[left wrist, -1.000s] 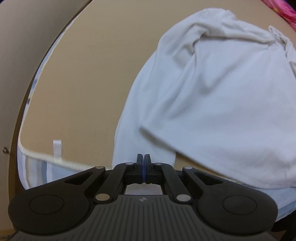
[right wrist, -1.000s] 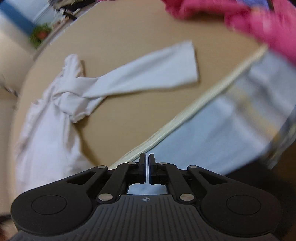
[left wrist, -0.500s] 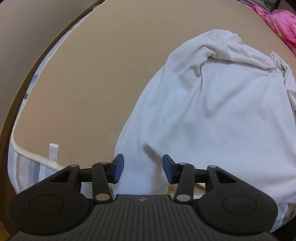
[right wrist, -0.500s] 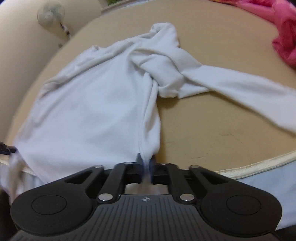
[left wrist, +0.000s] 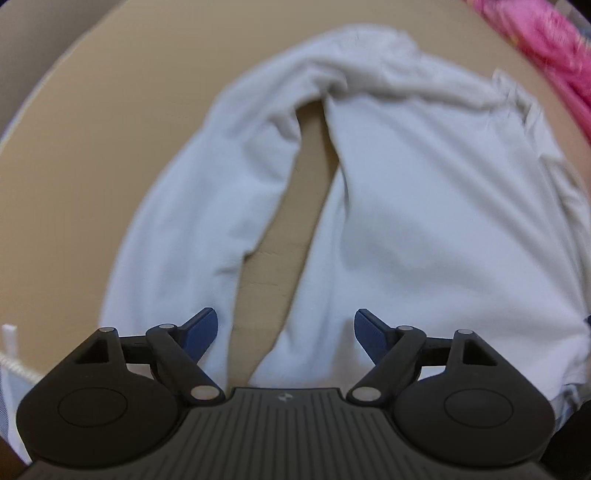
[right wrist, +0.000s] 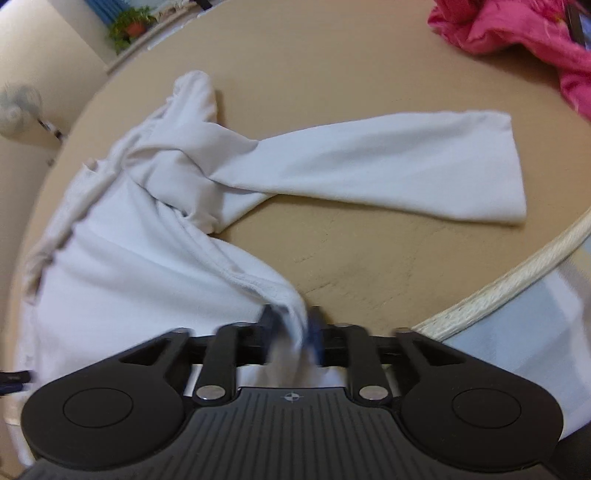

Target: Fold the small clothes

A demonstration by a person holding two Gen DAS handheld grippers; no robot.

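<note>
I see the white shirt [left wrist: 436, 229] spread on the tan mat [left wrist: 96, 158], its hem at the near edge, just under both tools. One sleeve [left wrist: 221, 206] runs down the left side of the body in the left view, with a wedge of bare mat between the two. In the right view the shirt [right wrist: 122, 266] bunches at the collar, and the other sleeve [right wrist: 388, 166] lies stretched out to the right, flat on the mat [right wrist: 332, 62].

My left gripper [left wrist: 286, 328] has just been opening; its blue pads [left wrist: 201, 330] stand wide apart, released, with the hem below the gap and nothing pressed. My right gripper [right wrist: 290, 328] has also just been opening. A fold of the hem sits between its blurred fingers [right wrist: 316, 325], but the pads look apart from the cloth, so I read it as let go.

The mat's near edge carries a cream piping [right wrist: 509, 288], and striped bedding [right wrist: 535, 332] drops away below it. A pink cloth [right wrist: 517, 40] is heaped at the far right, well apart from the shirt. Bare mat lies open left of the sleeve and beyond the collar. A potted plant [right wrist: 129, 26] and a fan [right wrist: 18, 107] stand off the far left edge.
</note>
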